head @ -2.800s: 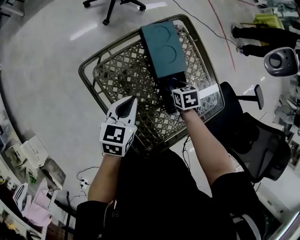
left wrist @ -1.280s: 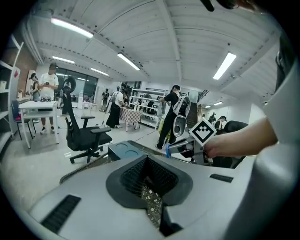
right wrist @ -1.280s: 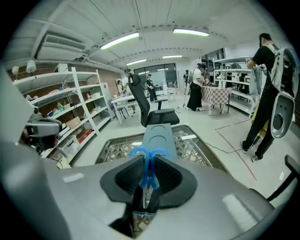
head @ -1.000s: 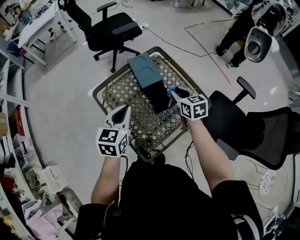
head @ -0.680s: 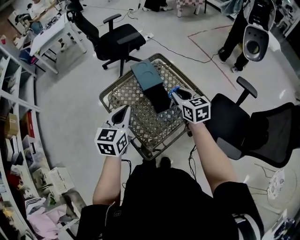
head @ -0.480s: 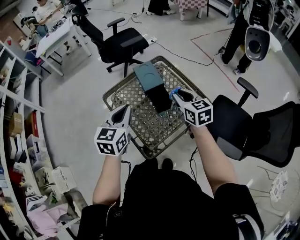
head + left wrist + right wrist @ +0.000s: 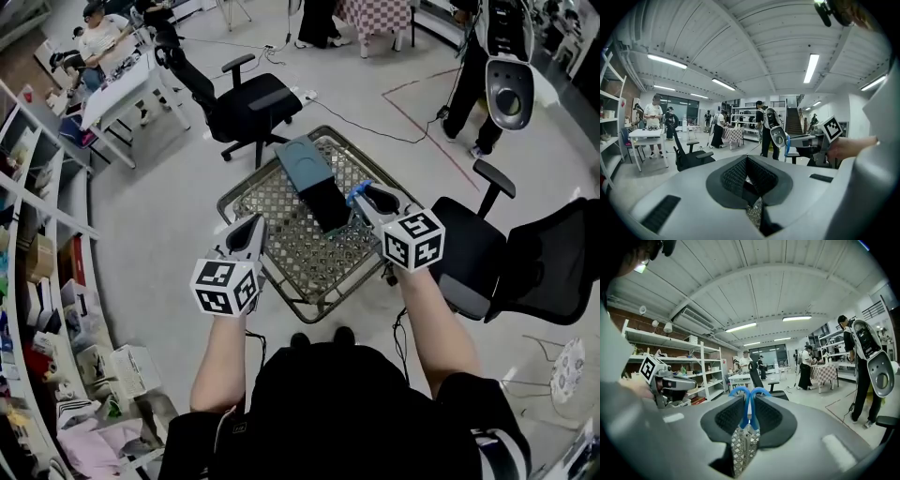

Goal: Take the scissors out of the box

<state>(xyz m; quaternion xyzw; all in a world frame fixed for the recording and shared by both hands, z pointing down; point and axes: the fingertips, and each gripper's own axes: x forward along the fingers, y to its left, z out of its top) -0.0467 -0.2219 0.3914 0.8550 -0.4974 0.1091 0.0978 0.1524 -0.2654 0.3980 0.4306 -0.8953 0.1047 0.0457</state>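
- Pale glossy floor [image 7: 150, 216] with a red tape line [image 7: 422, 117].
- Black office chair [image 7: 258, 103] ahead, mesh-back chair [image 7: 553, 262] at right.
- Cluttered white shelving [image 7: 37, 234] along the left.
- White ribbed ceiling [image 7: 754, 42], strip lights [image 7: 811, 68] on.
- Brick wall [image 7: 628, 322] behind the shelves.

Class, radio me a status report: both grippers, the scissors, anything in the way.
Left gripper shut, empty. Right gripper shut on scissors, held clear of box. Nothing in the way.
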